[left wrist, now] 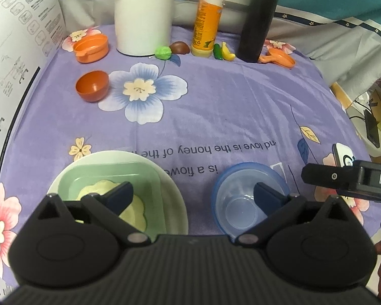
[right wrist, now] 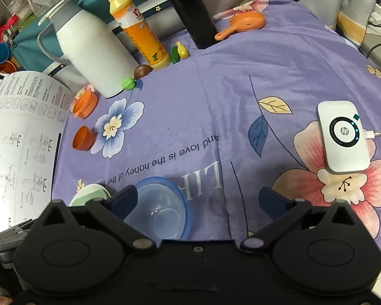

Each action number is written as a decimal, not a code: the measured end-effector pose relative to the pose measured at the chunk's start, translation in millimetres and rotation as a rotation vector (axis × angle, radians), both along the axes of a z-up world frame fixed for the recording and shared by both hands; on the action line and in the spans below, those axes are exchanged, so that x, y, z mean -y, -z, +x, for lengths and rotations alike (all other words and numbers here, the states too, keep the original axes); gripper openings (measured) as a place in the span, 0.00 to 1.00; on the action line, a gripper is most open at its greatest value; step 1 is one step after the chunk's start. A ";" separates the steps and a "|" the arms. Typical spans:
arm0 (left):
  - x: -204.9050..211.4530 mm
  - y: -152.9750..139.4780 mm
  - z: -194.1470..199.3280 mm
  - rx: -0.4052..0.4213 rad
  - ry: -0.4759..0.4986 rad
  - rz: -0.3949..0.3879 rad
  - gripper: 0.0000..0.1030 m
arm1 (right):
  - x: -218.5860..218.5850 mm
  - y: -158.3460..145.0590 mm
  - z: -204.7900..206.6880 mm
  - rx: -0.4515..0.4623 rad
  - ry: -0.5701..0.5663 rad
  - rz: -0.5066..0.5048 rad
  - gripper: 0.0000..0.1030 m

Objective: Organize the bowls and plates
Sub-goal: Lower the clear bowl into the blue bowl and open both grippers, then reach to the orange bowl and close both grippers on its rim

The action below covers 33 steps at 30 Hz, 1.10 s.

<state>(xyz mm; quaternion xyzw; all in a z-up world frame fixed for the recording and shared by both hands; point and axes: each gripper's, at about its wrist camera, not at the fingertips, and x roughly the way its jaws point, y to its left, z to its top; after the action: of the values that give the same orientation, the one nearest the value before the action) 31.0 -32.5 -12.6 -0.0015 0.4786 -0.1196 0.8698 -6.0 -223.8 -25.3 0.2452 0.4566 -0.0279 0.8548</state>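
Purple floral cloth (left wrist: 216,96) covers the table. Left gripper (left wrist: 194,194) has its jaws spread wide with nothing between them, hovering over a stack at the near edge: a pale yellow flower-shaped dish (left wrist: 137,208) in a green square plate (left wrist: 149,178) in a white bowl (left wrist: 176,203). Right gripper (right wrist: 198,199) is also spread wide and holds nothing; the clear blue bowl (right wrist: 162,203) sits under its left finger, just beside the stack. Orange bowl (left wrist: 92,85) and orange pot (left wrist: 91,48) sit far left.

white jug (left wrist: 143,12); orange bottle (left wrist: 207,23); black cylinder (left wrist: 259,23); white hp device (right wrist: 343,137)
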 end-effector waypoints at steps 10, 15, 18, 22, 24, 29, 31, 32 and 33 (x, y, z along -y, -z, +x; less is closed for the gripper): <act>-19.9 8.3 5.0 -0.009 -0.021 -0.029 1.00 | -18.3 -2.3 15.1 -0.028 -0.039 -0.038 1.00; -43.0 13.2 12.9 -0.005 -0.059 -0.039 1.00 | -39.0 -5.5 31.7 -0.038 -0.081 -0.061 1.00; -62.4 15.3 23.1 0.001 -0.089 -0.035 1.00 | -56.8 -8.8 46.5 -0.039 -0.119 -0.072 1.00; -93.7 17.5 41.9 0.020 -0.146 -0.020 1.00 | -86.3 -12.8 74.1 -0.033 -0.168 -0.083 1.00; -110.8 19.8 53.7 0.028 -0.183 -0.006 1.00 | -100.9 -14.0 88.6 -0.031 -0.190 -0.081 1.00; -151.4 27.7 86.1 0.035 -0.274 -0.008 1.00 | -136.8 -14.0 129.2 -0.029 -0.231 -0.077 1.00; -163.3 30.7 100.2 0.041 -0.303 -0.008 1.00 | -150.3 -13.3 146.2 -0.022 -0.241 -0.076 1.00; -168.3 32.8 107.3 0.042 -0.315 -0.013 1.00 | -155.9 -12.1 153.9 -0.020 -0.243 -0.074 1.00; -173.0 35.2 116.0 0.041 -0.327 -0.019 1.00 | -162.1 -10.6 163.3 -0.019 -0.244 -0.073 1.00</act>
<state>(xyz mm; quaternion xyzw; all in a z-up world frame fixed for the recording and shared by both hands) 147.0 140.5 -47.8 -0.0853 0.4532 0.0192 0.8871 157.3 -61.6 -14.7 0.1562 0.4898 0.0575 0.8558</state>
